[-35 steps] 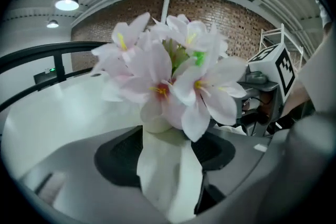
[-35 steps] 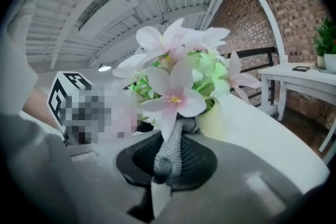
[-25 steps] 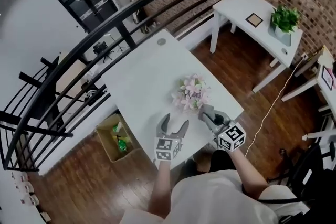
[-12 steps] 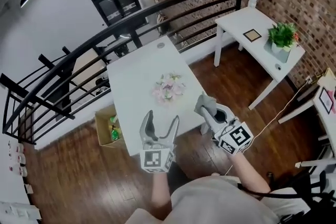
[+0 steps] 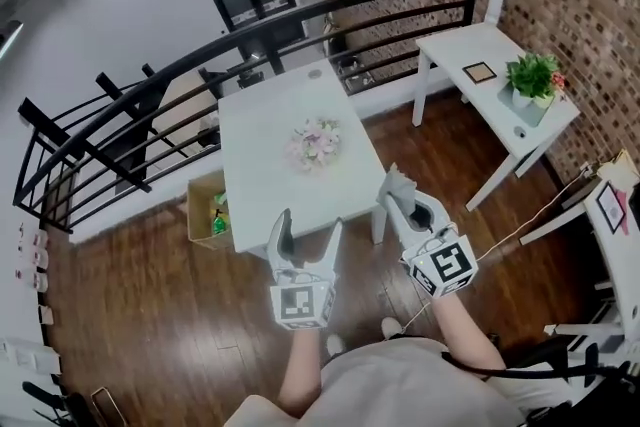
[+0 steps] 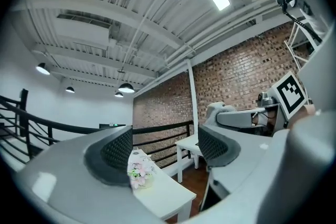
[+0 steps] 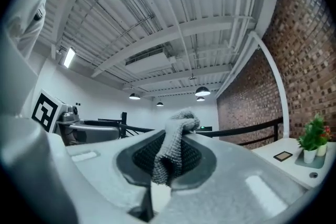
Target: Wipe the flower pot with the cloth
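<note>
- Head view first: the flower pot, the one with pale pink blooms, sits near the middle of the white table. The left gripper and the right gripper are both held up on my side of the table edge, well apart from it.
- Task status, my read: nothing touches the pot right now, so no wiping is going on at this moment. The pot is too small in every view for me to tell whether it's had a wipe. I'd count the wipe itself as the part that's left, or at least unconfirmed.
- What is sorted: the cloth is in hand. The right gripper has its jaws closed down on it. It's a grey knitted wad pinched between the pads, with a tuft poking up past the tips.
- As for the left gripper, its jaws are roughly half apart and have just been opening. Nothing sits between the pads. The pot only shows far off through the gap in the left gripper view, so no contact.
- Heads up, there's a 2nd potted thing, a green plant on the side table by the brick wall. I'm taking the pink 1 as the target since it's straight ahead, but that's a guess.
</note>
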`<move>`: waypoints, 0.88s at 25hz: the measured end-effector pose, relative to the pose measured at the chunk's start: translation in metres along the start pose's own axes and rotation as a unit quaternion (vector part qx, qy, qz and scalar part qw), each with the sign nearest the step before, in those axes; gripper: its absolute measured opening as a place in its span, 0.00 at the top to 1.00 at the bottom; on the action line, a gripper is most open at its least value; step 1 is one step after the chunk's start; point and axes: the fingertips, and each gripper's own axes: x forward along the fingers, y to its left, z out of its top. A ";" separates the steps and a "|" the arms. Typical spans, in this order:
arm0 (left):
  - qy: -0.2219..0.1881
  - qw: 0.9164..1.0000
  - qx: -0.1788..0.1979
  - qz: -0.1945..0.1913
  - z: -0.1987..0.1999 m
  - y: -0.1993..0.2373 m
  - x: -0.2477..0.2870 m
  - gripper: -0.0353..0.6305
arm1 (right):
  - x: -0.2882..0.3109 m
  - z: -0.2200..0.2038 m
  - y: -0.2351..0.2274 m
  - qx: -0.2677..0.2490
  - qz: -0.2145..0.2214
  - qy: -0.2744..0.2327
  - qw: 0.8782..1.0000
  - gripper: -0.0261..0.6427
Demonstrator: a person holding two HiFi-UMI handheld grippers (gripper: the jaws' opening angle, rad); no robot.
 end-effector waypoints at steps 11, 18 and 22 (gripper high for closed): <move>0.013 0.991 0.032 0.127 0.004 0.086 -0.094 0.41 | -0.001 -0.014 0.083 -0.010 -0.013 0.029 0.999 0.94; 0.009 0.984 0.026 0.175 0.011 0.136 -0.127 0.44 | 0.011 -0.013 0.102 -0.022 -0.019 0.036 0.999 0.94; 0.010 0.984 0.026 0.177 0.010 0.138 -0.124 0.46 | 0.015 -0.010 0.096 -0.026 -0.023 0.034 0.999 0.94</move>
